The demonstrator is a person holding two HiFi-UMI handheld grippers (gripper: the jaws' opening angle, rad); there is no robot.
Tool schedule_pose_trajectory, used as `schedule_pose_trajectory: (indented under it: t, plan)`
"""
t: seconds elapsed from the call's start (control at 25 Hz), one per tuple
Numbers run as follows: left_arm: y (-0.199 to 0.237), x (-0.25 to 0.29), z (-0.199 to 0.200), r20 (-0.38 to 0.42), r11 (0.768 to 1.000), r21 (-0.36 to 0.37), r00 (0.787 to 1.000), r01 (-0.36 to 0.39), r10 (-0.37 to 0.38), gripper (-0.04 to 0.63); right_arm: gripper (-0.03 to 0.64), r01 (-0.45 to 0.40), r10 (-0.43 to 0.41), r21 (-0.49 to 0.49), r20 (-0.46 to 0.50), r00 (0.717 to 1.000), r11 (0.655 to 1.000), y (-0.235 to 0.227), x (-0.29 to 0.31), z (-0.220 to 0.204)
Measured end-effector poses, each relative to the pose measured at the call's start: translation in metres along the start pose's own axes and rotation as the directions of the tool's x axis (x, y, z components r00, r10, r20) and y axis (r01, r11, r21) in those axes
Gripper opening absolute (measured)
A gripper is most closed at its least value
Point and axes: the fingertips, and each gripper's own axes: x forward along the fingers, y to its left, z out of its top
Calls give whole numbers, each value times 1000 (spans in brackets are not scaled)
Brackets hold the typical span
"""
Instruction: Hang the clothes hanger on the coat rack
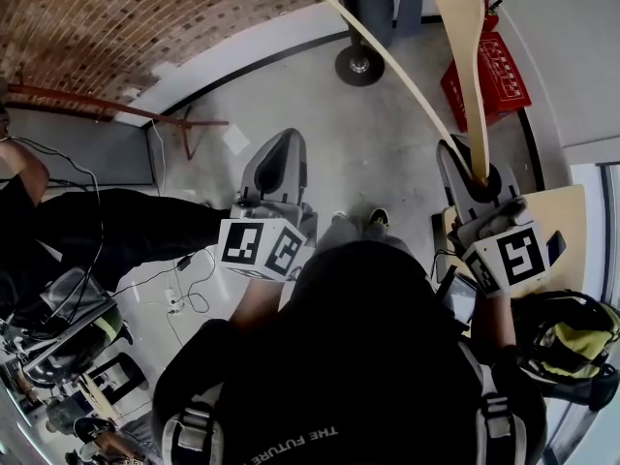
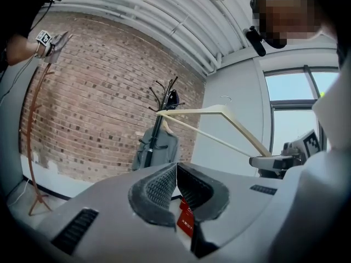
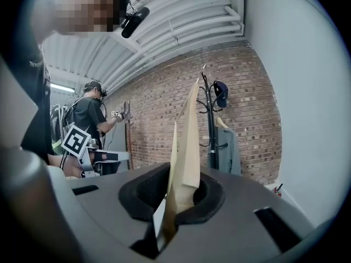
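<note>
- Between the right gripper [image 3: 174, 204] jaws: what's clamped?
- One arm tip of the wooden hanger [image 3: 186, 141]. The jaws are closed on it. The rest rises up and away from them, with the wire hook at the far end.
- Left gripper [image 2: 176, 186]?
- Jaws pressed together, nothing between them. The hanger is off to its right, not touching.
- Handling?
- My read: light, stiff, won't flex. It's smooth wood, so it can pivot in the grip, and a tip hold makes a long lever. A hold nearer the neck would steer the hook better. The left could steady the lower bar [image 2: 214, 138].
- Beyond the jaws?
- Coat rack [image 3: 210, 130] well ahead, against the brick wall [image 3: 164, 103]. A grey garment [image 3: 226, 147] and a dark cap [image 3: 220, 92] hang on it. Looks like there's room left.
- Any text?
- Red crate [image 1: 489, 71] on the floor has white print, too small to read. Shirt [image 1: 368, 356] under the head camera reads "THE FUTURE". Marker cubes [image 1: 262, 245] carry square codes only.
</note>
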Motion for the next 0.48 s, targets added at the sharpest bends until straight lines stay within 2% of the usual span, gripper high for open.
schedule_pose_trajectory:
  t: [0.2, 0.48]
  plan:
    - [9, 26, 3, -14, 1000, 0, 1000, 8, -8, 23, 43, 3, -3, 11, -4, 1000, 1000, -17, 23, 1]
    - [46, 77, 14, 0, 1000, -8, 1000, 30, -30, 23, 43, 33, -33, -10, -14, 999, 999, -43, 74, 6]
